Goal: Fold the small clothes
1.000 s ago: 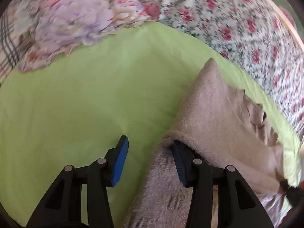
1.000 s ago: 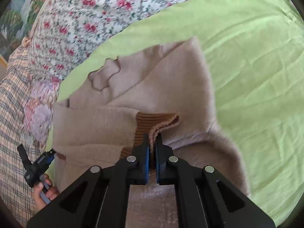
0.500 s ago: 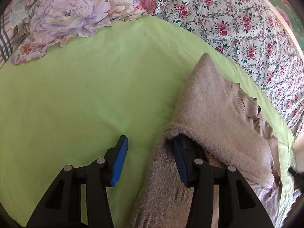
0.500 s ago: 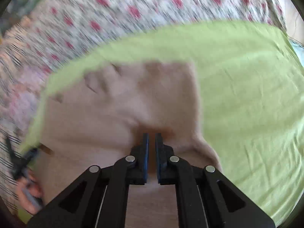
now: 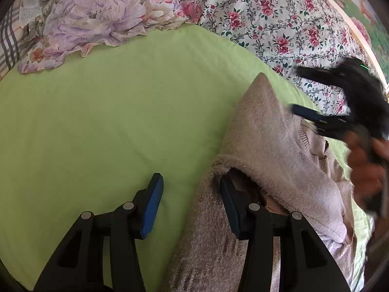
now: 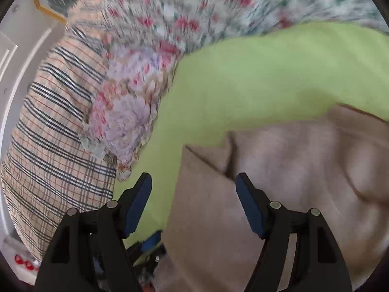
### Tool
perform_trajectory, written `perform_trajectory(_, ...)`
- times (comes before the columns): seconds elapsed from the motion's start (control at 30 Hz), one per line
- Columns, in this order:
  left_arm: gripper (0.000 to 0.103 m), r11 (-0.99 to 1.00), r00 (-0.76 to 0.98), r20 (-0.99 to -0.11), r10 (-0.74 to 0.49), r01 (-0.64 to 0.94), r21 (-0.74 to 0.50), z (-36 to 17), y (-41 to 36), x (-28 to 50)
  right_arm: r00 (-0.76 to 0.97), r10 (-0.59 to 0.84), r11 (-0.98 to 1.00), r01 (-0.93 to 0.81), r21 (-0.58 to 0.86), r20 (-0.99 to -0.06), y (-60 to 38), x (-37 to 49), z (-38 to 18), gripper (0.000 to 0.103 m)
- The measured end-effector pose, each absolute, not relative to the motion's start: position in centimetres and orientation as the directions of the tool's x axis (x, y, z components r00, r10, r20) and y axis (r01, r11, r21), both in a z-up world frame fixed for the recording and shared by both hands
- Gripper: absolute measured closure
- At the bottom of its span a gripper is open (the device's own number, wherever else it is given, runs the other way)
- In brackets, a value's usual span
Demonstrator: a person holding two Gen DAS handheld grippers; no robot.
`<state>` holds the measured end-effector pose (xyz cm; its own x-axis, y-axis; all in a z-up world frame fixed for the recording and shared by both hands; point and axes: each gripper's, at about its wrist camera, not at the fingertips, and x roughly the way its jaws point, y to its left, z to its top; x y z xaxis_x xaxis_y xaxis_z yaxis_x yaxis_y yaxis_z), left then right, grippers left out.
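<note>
Beige fleece sweater [image 5: 272, 150] lying part-folded on green sheet [image 5: 109, 121] on bed; soft, light, floppy; I'm gripping at hem or fold edge. Left claw [image 5: 189, 202] half open, one finger tucked under fold, not pinching; right claw [image 6: 194, 202] has just been opening, now wide, holding nothing.

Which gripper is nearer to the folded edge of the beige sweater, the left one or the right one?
Left. The left gripper has one finger tucked under the folded edge of the beige sweater. The right gripper hangs over the garment with its jaws open, not touching it.

Bright soft daylight, fisheye-curved dark corners, right wrist view motion-blurred
</note>
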<state>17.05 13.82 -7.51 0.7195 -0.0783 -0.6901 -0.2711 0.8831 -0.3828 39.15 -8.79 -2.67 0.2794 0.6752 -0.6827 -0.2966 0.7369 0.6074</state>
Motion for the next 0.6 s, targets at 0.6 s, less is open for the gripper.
perform_trajectory(0.6, 0.049, 0.849, 0.707, -0.648, -0.283, -0.130, -0.512, -5.6, 14.0, 17.6, 0.390, 0.781, 0.593, -0.220, 0.774, -0.488, -10.3, 41.1, -2.8, 0.027)
